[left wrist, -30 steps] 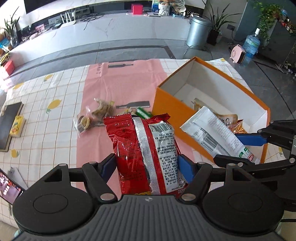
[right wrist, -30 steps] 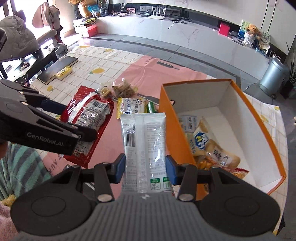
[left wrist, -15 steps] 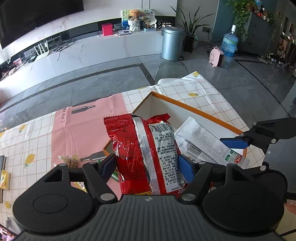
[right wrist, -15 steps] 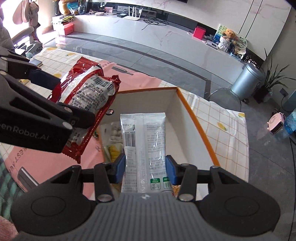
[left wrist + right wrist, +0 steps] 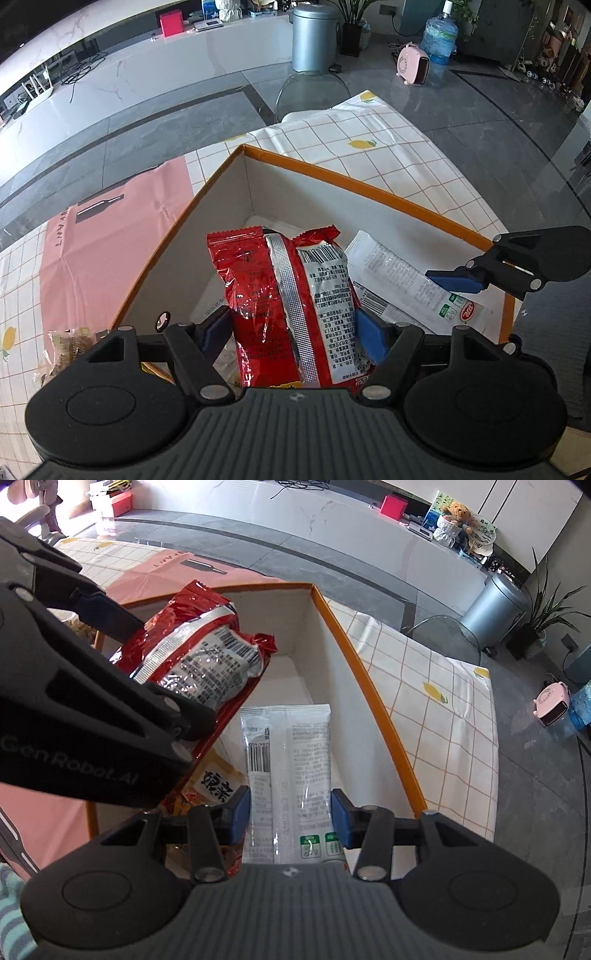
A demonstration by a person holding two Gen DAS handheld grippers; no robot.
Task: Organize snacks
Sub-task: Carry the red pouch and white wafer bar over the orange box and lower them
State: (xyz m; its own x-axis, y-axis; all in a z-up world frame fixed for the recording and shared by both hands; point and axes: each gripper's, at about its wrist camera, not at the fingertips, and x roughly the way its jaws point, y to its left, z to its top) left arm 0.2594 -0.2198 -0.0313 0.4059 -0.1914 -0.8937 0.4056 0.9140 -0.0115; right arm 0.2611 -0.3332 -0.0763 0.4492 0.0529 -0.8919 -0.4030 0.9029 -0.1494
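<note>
My left gripper [image 5: 293, 328] is shut on a red snack bag [image 5: 291, 306] with a silver seam, held over the inside of the orange box [image 5: 332, 173]. In the right wrist view that red bag [image 5: 207, 657] hangs at the left over the box [image 5: 369, 694]. My right gripper [image 5: 290, 816] is shut on a white flat packet [image 5: 288, 764], also above the box's white floor. The white packet [image 5: 402, 284] and a blue pad [image 5: 456, 281] of the right gripper show at the right of the left wrist view. Other snack packets [image 5: 214, 782] lie in the box's near end.
The box sits on a checked tablecloth [image 5: 388, 144] with a pink mat [image 5: 110, 236] to its left. A clear bag of snacks [image 5: 66, 345] lies on the table left of the box. A clear chair [image 5: 314, 92], a bin [image 5: 314, 37] and a pink heater [image 5: 413, 62] stand beyond.
Both grippers have moved right from over the pink mat to above the box's inside, each still holding its packet. The loose snacks on the mat have slid out of view.
</note>
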